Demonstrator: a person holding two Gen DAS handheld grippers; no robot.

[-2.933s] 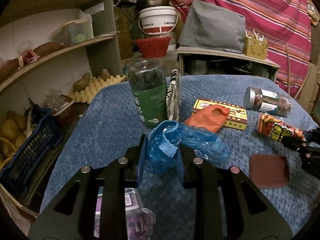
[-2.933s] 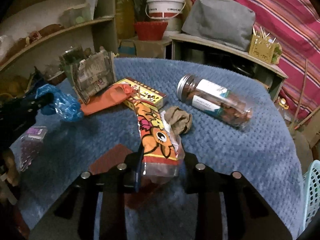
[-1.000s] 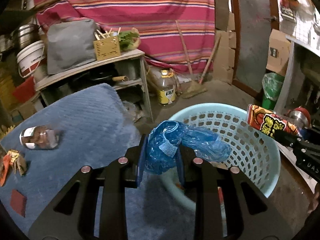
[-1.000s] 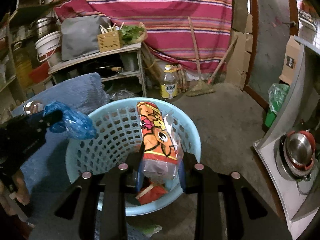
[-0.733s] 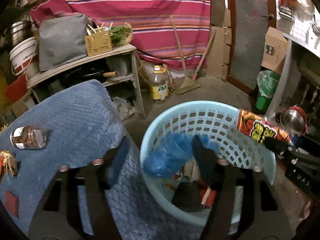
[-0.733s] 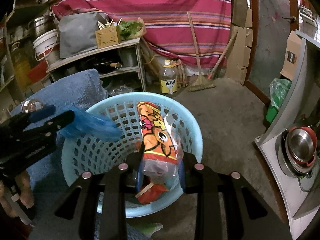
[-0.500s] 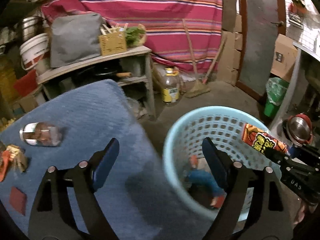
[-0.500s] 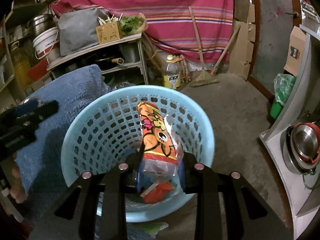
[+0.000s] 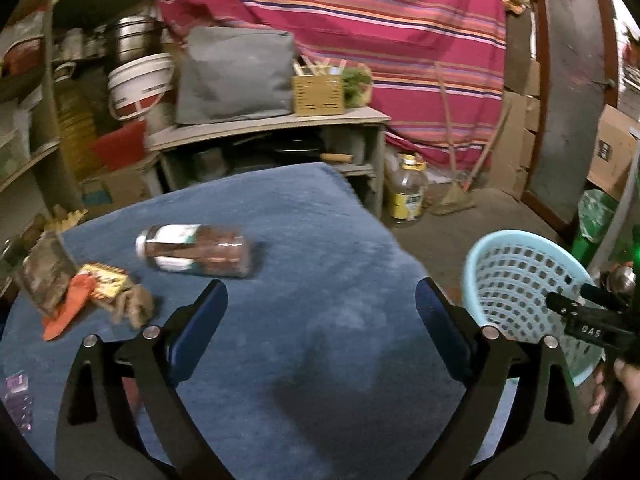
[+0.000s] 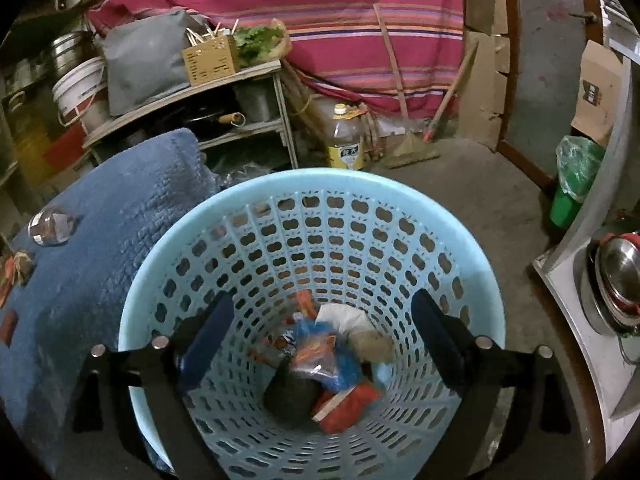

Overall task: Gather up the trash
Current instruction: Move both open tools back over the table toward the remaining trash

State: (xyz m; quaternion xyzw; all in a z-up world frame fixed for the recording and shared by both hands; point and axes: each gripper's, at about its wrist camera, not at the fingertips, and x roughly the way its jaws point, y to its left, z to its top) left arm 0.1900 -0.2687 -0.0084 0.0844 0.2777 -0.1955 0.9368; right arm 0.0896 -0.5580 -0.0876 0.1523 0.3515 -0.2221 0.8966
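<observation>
My right gripper (image 10: 320, 328) is open and empty over the light blue basket (image 10: 472, 256). The orange snack wrapper (image 10: 310, 354) and the blue plastic bag (image 10: 344, 364) lie among other trash at the basket's bottom. My left gripper (image 9: 322, 320) is open and empty above the blue-covered table (image 9: 320, 240). On the table's left lie an orange wrapper (image 9: 66, 310), a crumpled brown paper (image 9: 136, 306) and a yellow box (image 9: 106, 282). The basket (image 9: 520, 276) and my right gripper (image 9: 588, 314) show at the right of the left wrist view.
A clear jar (image 9: 196, 256) lies on its side on the table. A purple packet (image 9: 16, 400) is at the left edge. A shelf unit (image 9: 280, 136), an oil bottle (image 10: 346, 140) and a broom (image 10: 412, 144) stand behind. A metal pot (image 10: 618, 276) sits at right.
The left gripper opened and dropped the blue bag into the basket, then swung back over the table. The right gripper opened and dropped the snack wrapper into the basket.
</observation>
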